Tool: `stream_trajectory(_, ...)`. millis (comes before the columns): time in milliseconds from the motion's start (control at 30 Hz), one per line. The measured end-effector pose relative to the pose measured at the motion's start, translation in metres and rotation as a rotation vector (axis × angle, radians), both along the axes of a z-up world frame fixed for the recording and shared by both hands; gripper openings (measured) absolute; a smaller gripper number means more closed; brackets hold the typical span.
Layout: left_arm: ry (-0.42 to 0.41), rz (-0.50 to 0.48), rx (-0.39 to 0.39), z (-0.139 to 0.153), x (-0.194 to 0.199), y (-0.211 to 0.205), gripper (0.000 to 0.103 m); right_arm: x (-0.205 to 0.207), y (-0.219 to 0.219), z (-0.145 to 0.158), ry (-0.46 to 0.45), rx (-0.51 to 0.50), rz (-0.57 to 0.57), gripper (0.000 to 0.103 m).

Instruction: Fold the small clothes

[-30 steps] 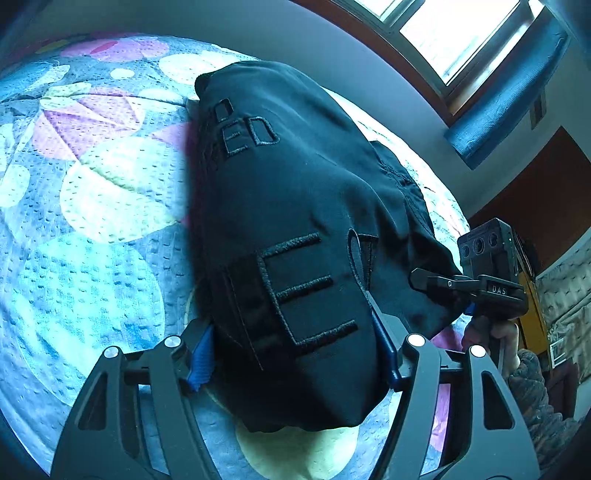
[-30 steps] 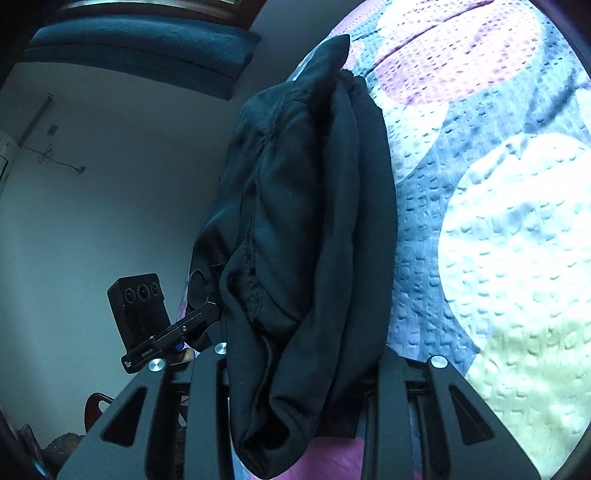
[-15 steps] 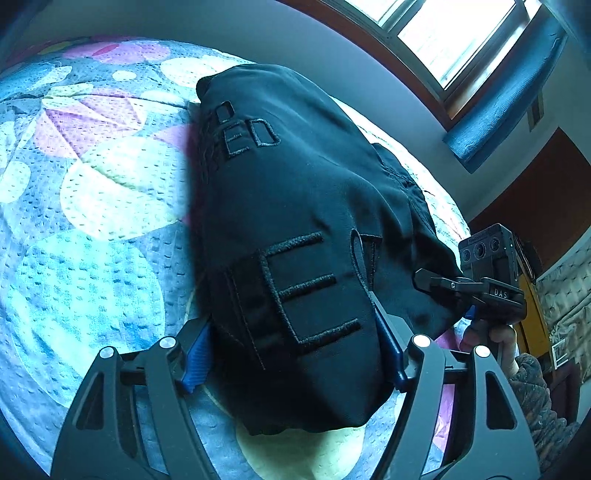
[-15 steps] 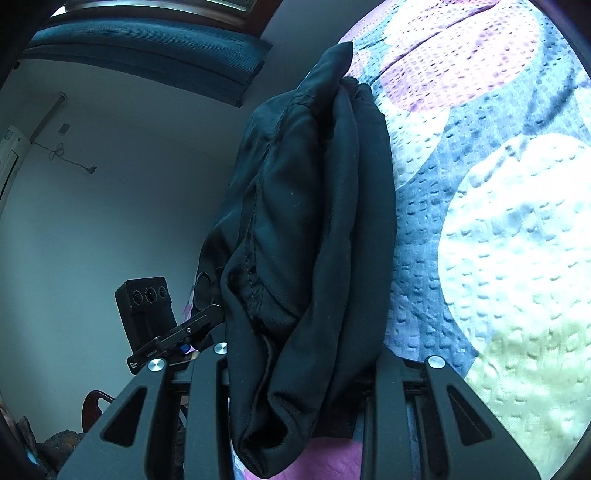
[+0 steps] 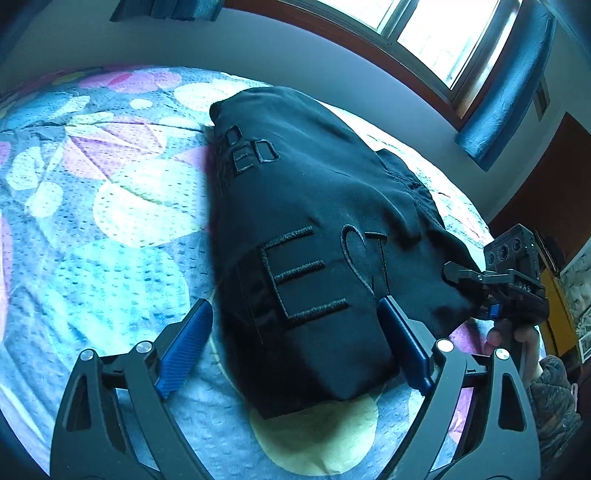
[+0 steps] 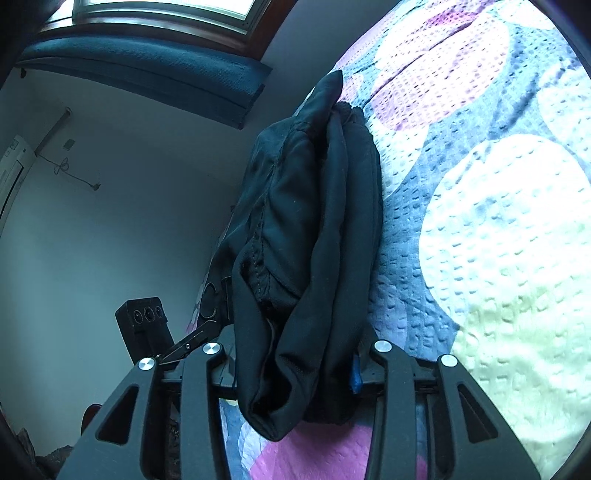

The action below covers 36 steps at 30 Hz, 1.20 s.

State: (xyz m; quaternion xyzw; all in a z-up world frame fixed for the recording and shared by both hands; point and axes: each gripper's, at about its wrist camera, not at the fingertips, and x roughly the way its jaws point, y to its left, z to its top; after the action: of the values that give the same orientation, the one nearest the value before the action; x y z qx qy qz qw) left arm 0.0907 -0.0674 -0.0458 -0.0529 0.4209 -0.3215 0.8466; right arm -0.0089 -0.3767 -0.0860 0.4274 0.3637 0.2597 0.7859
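Left claw (image 5: 293, 334): jaws opening, wide apart, blue pads (image 5: 184, 345) clear of cloth on the left side, the right pad alongside the garment's edge, pressing nothing. Black garment (image 5: 314, 229), folded into a thick bundle with raised stitched letters on top, lying on the patterned bedspread (image 5: 110, 240) straight ahead of and between the left claw's fingers. Right claw (image 6: 295, 369): jaws opening, folded end of the same garment bunched between them and draped over the near edge; whether the pads press on it cannot be told. From the left claw, right claw off to the right at the bundle's far corner, a hand (image 5: 517, 338) gripping its handle. Window (image 5: 424, 33) and blue curtain (image 5: 498, 96) beyond the bed.
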Motion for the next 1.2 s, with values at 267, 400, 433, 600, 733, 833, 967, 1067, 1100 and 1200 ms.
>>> stream_trajectory(267, 0.002, 0.09, 0.026, 0.0, -0.017, 0.011, 0.099, -0.037, -0.004, 0.007, -0.031, -0.037, -0.072, 0.057)
stream_trajectory(400, -0.029, 0.125, 0.077, 0.003, -0.031, 0.011, 0.099, -0.054, 0.009, 0.015, -0.047, -0.103, -0.068, 0.074)
stream_trajectory(433, -0.044, 0.134, 0.1, 0.005, -0.037, 0.01, 0.099, -0.059, 0.014, 0.019, -0.054, -0.144, -0.075, 0.078)
stream_trajectory(600, -0.083, 0.162, 0.192, 0.007, -0.058, 0.005, 0.101, -0.079, 0.036, 0.029, -0.002, -0.331, -0.102, 0.084)
stream_trajectory(733, -0.086, 0.194, 0.308, 0.004, -0.068, -0.001, 0.101, -0.097, 0.047, 0.036, 0.038, -0.456, -0.177, 0.085)
stream_trajectory(833, -0.128, 0.24, 0.355, 0.008, -0.079, 0.0, 0.101, -0.102, 0.061, 0.04, 0.07, -0.584, -0.198, 0.085)
stream_trajectory(967, -0.16, 0.277, 0.353, 0.019, -0.096, 0.003, 0.101, -0.105, 0.076, 0.044, 0.074, -0.702, -0.204, 0.085)
stream_trajectory(1067, -0.183, 0.298, 0.359, 0.023, -0.109, 0.001, 0.101, -0.107, 0.08, 0.047, 0.085, -0.722, -0.219, 0.085)
stream_trajectory(1100, -0.188, 0.3, 0.364, 0.024, -0.111, 0.0, 0.101, -0.108, 0.081, 0.048, 0.087, -0.727, -0.223, 0.085)
stream_trajectory(1200, -0.186, 0.295, 0.373, 0.025, -0.119, -0.002, 0.101, -0.11, 0.087, 0.053, 0.083, -0.768, -0.237, 0.085)
